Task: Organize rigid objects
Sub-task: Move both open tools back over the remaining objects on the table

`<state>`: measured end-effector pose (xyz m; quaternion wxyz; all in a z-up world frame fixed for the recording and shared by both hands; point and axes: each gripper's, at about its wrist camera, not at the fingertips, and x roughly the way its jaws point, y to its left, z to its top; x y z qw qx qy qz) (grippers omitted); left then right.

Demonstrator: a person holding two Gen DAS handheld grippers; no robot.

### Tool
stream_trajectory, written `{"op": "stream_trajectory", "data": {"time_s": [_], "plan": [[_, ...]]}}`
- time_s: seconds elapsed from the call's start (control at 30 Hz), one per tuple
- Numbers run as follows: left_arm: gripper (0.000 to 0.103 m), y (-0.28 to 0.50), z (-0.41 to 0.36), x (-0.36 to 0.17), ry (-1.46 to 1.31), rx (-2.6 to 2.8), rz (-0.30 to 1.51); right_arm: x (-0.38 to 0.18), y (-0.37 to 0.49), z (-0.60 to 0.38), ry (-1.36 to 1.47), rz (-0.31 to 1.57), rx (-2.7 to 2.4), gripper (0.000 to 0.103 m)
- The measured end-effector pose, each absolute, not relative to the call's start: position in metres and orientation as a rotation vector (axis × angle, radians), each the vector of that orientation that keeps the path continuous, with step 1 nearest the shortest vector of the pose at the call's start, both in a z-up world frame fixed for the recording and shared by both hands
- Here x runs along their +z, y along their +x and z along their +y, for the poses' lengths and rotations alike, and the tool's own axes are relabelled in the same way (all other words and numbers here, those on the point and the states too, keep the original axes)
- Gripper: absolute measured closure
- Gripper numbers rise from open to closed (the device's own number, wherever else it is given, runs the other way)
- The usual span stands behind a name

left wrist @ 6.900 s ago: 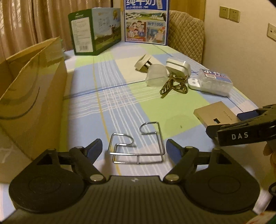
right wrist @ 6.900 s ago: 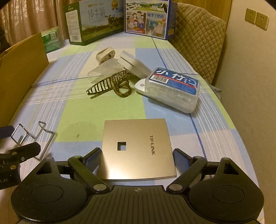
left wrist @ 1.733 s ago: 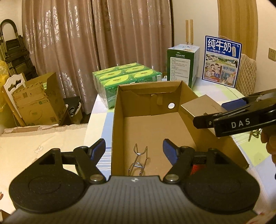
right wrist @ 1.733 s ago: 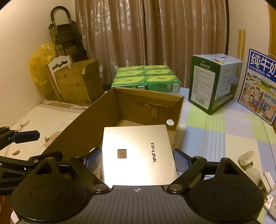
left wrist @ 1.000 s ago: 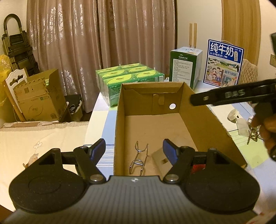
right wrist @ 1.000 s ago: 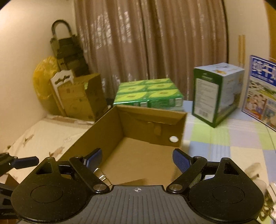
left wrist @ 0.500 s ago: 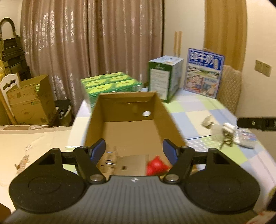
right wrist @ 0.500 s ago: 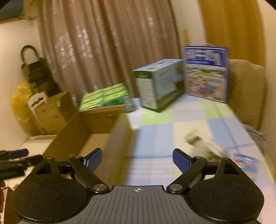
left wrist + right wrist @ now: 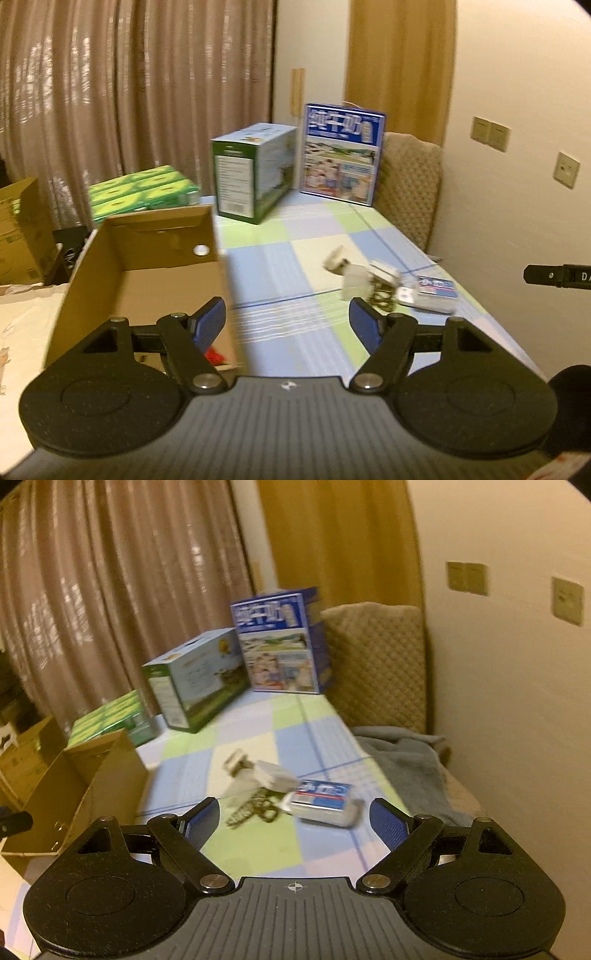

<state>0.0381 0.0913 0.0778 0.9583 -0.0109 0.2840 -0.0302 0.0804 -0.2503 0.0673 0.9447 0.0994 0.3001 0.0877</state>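
Note:
My left gripper (image 9: 287,325) is open and empty above the checked tablecloth (image 9: 280,266), just right of the open cardboard box (image 9: 147,280). A pile of small items lies ahead to the right: white plugs (image 9: 380,273), a dark hair claw (image 9: 382,299) and a clear box with a blue label (image 9: 434,291). My right gripper (image 9: 294,823) is also open and empty, pointing at the same pile, with the clear box (image 9: 325,801), the hair claw (image 9: 255,810) and the white plugs (image 9: 273,775) just beyond its tips. Both views are blurred.
At the table's far end stand a green carton (image 9: 251,173), a blue milk carton (image 9: 341,155) and green packs (image 9: 140,192). A quilted chair (image 9: 376,664) and a grey blanket (image 9: 410,760) sit along the right edge by the wall. Something red (image 9: 214,356) lies in the box's near corner.
Both grippers have swung right, away from the cardboard box and towards the pile of small items. The gold panel, held by the right gripper earlier, was let go into the box.

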Motion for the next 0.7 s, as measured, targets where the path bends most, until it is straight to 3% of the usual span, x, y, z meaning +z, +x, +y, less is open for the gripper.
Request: {"op": "stream_trajectory", "data": {"time_s": [0.7], "plan": [[0.033, 0.050, 0.019, 0.055, -0.001, -0.089, 0.661, 0.053, 0.085, -0.283, 0.290, 0.640, 0.176, 0.017]]}}
